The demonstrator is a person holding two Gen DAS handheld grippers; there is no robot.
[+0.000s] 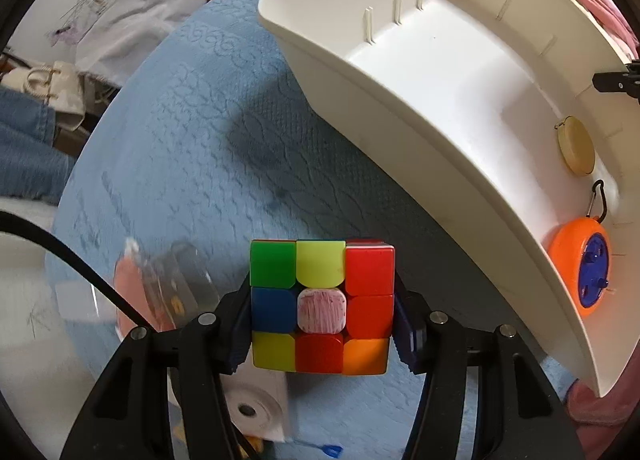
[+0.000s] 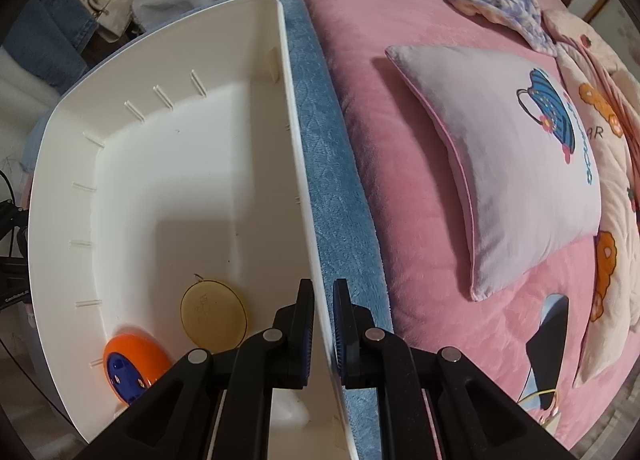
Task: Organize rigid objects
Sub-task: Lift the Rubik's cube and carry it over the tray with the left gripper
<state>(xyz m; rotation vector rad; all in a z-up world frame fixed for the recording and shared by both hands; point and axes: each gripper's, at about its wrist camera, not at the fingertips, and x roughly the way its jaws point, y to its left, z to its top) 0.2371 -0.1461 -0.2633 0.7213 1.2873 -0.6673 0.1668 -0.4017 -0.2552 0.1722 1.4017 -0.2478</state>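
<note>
In the left wrist view my left gripper (image 1: 322, 320) is shut on a multicoloured puzzle cube (image 1: 320, 306), held above the blue quilted mat (image 1: 192, 140), left of the white plastic bin (image 1: 360, 100). The bin holds an orange and blue round tape measure (image 1: 580, 272) and a tan round disc (image 1: 576, 146). In the right wrist view my right gripper (image 2: 322, 324) is shut on the bin's right wall (image 2: 298, 148); the orange tape measure (image 2: 132, 364) and tan disc (image 2: 214, 316) lie inside the bin near its fingers.
A clear plastic item with a pink part (image 1: 160, 292) and a white square holder (image 1: 256, 408) lie on the mat under the left gripper. A pink bedspread (image 2: 400, 200) with a pale cushion (image 2: 512, 164) lies right of the bin. Clothes and a bag (image 1: 44, 88) sit beyond.
</note>
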